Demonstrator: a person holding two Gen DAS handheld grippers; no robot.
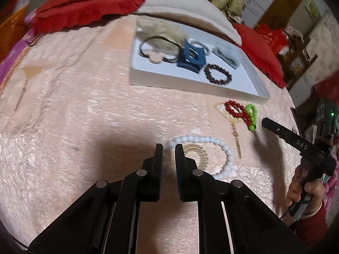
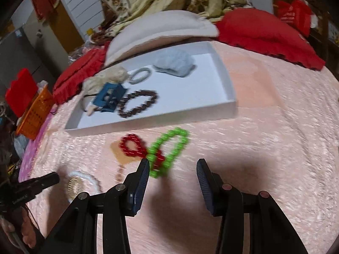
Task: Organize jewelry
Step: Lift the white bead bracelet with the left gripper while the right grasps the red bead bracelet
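A white shallow box (image 1: 253, 85) (image 2: 227, 89) on the pink bedspread holds a dark bead bracelet (image 1: 218, 75) (image 2: 137, 103), a blue claw clip (image 1: 190, 56) (image 2: 109, 98), black hair ties (image 1: 157, 48), a grey ring (image 2: 139, 75) and a pale blue scrunchie (image 2: 174, 64). Outside it lie a red bead bracelet (image 1: 235, 110) (image 2: 132, 146), a green bead bracelet (image 1: 251, 114) (image 2: 169, 150), a white bead bracelet (image 1: 211, 150) (image 2: 89, 180) and a gold ring-shaped piece (image 1: 197, 154) (image 2: 75, 186). My left gripper (image 1: 169, 148) is nearly shut around the white bracelet's left edge. My right gripper (image 2: 172, 163) is open just before the green bracelet.
A gold chain with a flat tan tag (image 1: 236, 135) (image 2: 120, 152) lies beside the red bracelet. Red pillows (image 1: 84, 4) (image 2: 267, 31) and a white pillow (image 2: 161, 29) line the far side. An orange basket (image 2: 35, 116) stands at the left.
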